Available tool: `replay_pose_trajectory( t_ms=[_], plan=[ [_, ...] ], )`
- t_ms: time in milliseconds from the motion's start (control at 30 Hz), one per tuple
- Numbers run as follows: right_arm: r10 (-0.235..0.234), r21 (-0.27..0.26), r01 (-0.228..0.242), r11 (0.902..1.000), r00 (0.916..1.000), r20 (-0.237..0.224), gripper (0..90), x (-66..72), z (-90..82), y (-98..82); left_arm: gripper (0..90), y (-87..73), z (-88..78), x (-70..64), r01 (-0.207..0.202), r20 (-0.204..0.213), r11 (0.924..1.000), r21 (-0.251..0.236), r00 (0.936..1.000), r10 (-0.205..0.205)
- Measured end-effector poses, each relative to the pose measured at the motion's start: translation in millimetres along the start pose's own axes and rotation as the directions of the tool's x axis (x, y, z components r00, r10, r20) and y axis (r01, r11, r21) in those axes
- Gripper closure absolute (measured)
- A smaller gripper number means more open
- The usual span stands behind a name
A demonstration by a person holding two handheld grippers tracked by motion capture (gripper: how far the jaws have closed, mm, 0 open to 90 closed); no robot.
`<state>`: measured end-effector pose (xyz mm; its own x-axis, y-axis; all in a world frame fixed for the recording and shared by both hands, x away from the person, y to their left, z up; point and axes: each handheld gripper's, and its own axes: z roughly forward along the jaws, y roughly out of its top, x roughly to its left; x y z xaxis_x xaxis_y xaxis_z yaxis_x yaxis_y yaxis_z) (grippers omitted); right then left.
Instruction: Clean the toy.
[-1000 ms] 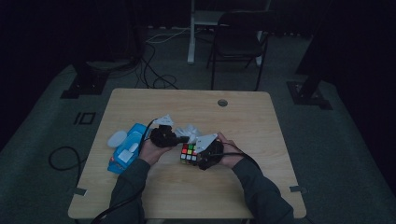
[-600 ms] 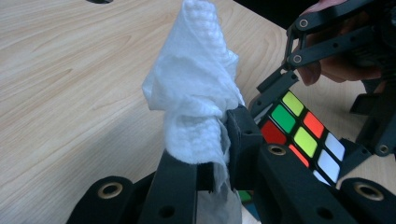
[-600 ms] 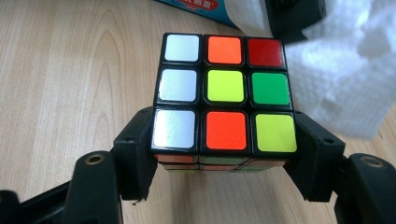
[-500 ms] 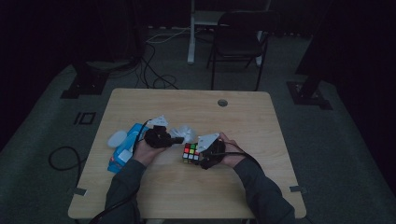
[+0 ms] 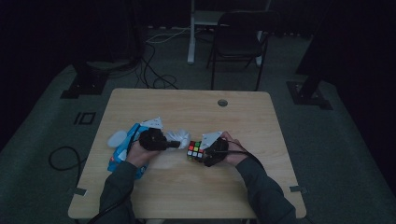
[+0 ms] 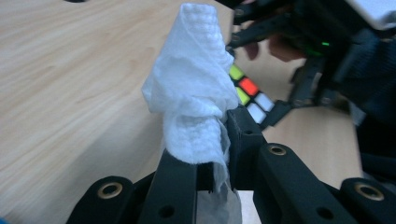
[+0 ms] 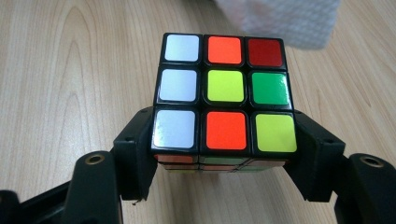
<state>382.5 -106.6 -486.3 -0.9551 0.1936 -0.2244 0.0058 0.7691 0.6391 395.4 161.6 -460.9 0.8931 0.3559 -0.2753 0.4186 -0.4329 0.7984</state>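
1. Left gripper: the jaws are pressed together on a crumpled white paper tissue. The wad stands up past the jaw tips, so a soft free end is available for wiping while the hard jaws stay clear of the surface to be wiped.

2. Right gripper: the jaws clamp a puzzle cube from two opposite sides, low on its body. This grip leaves the upper face of nine coloured tiles fully bare and turned toward the tissue.

3. Relation of the two: in the high view the tissue sits just beside the cube, near but apparently not yet touching it. In the left gripper view the cube's tiles lie just behind the wad, in line with it. The likely step in hand is wiping the cube's face.

4. Hands: the left hand and right hand rest near the middle of the table, close to the person. This keeps both tools steady and low.

5. Surroundings: a blue packet, probably the tissue supply, lies at the table's left edge beside the left hand, within easy reach. A round hole marks the far side of the tabletop.
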Motion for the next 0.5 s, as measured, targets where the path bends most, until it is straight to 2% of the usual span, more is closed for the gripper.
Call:
replay_pose_trajectory(
  t_ms=[33, 100, 167, 233, 267, 300, 333, 367, 400, 500],
  plan=[
    [-0.005, -0.001, 0.005, 1.0000, 1.0000, 0.000, 34.3, 0.2, 0.1, 0.6, 82.7, 0.6, 2.3, -0.3, -0.002, 0.025, 0.9998, 0.018, 0.9997, 0.002],
    [-0.014, -0.006, 0.014, 0.9999, 0.9999, -0.004, 34.3, 1.8, 0.2, 2.9, 82.2, 2.0, 7.8, -1.1, -0.016, 0.040, 0.9979, 0.063, 0.9991, 0.013],
    [-0.024, -0.011, 0.024, 0.9997, 0.9997, -0.008, 34.3, 4.1, 0.3, 5.8, 81.5, 2.6, 13.0, -1.6, -0.018, 0.043, 0.9954, 0.094, 0.9990, 0.014],
    [-0.034, -0.013, 0.034, 0.9993, 0.9994, -0.011, 34.3, 5.7, 0.3, 7.9, 78.4, 2.8, 14.8, -1.2, -0.017, 0.045, 0.9950, 0.098, 0.9989, 0.013],
    [-0.034, -0.012, 0.034, 0.9994, 0.9994, -0.011, 34.3, 6.5, 0.4, 8.6, 74.0, 3.2, 16.7, -0.2, -0.003, 0.014, 0.9958, 0.092, 0.9999, 0.001],
    [-0.036, -0.012, 0.035, 0.9993, 0.9993, -0.012, 34.3, 6.8, 0.6, 8.7, 69.9, 3.2, 16.7, -0.2, -0.003, 0.014, 0.9958, 0.092, 0.9999, 0.001],
    [-0.036, -0.010, 0.036, 0.9993, 0.9993, -0.014, 34.3, 7.2, 0.8, 8.8, 66.4, 4.0, 17.6, 1.6, 0.020, -0.028, 0.9961, 0.086, 0.9995, -0.017],
    [-0.036, -0.010, 0.036, 0.9993, 0.9993, -0.014, 34.3, 7.2, 0.8, 8.8, 63.7, 4.0, 17.6, 1.6, 0.020, -0.028, 0.9961, 0.086, 0.9995, -0.017],
    [-0.041, -0.009, 0.041, 0.9991, 0.9990, -0.017, 34.3, 8.3, 1.6, 9.1, 61.2, 4.4, 18.6, 3.3, 0.033, -0.052, 0.9968, 0.073, 0.9982, -0.029],
    [-0.048, -0.011, 0.048, 0.9988, 0.9986, -0.019, 34.3, 9.2, 2.7, 10.0, 57.0, 4.8, 20.2, 4.6, 0.044, -0.074, 0.9973, 0.058, 0.9965, -0.040]
  ],
)
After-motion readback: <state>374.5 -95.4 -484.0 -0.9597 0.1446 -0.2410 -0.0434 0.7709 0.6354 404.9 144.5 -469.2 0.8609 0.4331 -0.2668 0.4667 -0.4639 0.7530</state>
